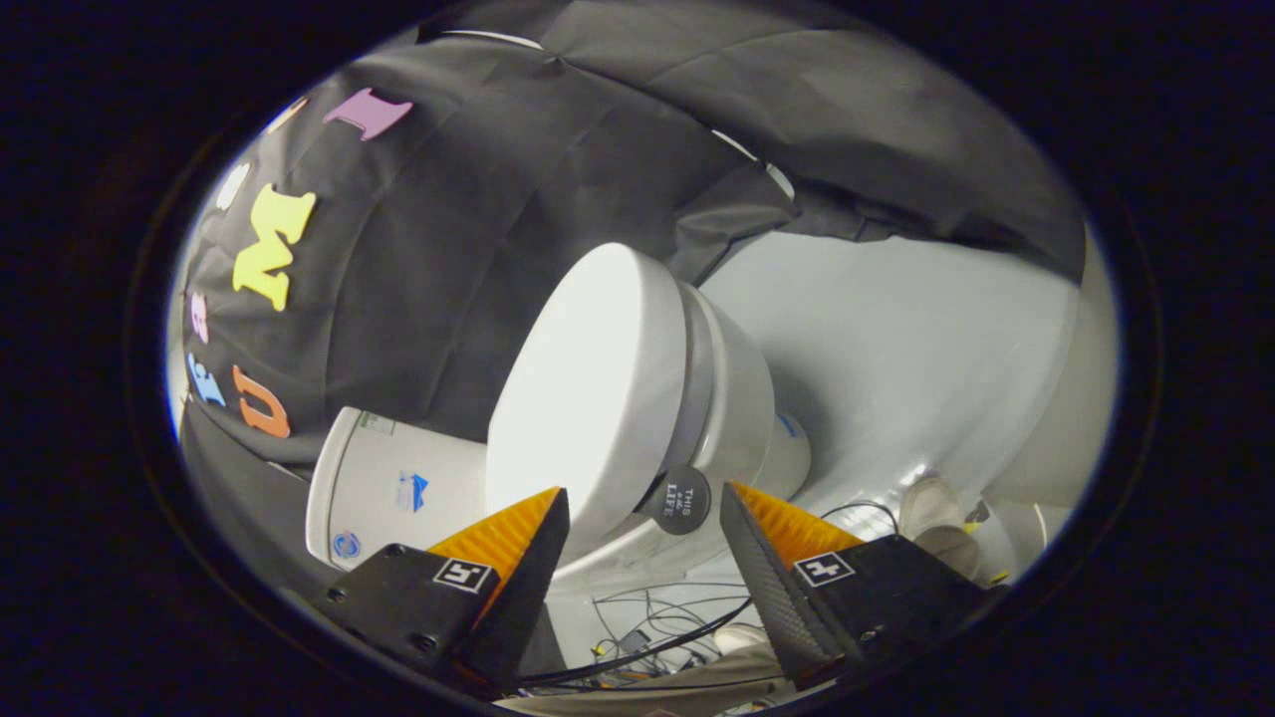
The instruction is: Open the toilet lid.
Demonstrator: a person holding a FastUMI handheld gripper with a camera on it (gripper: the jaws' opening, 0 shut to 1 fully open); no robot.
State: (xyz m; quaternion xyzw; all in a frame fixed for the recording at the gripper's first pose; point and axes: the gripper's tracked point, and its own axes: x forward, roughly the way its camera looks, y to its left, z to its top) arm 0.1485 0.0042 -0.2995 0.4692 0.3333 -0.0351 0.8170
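Your claw (642,503) sits at bottom centre, fingers spread wide and grasping nothing. The lower edge of the toilet lid (588,398) pokes into the gap between the fingertips, touching neither. Lid is mid-frame, tilted, partly raised off the bowl (732,398). A round dark handle (675,500) sits at the lid's edge just ahead of the fingers. The tank (383,488) is lower left. Cables (657,637) lie on the floor below.
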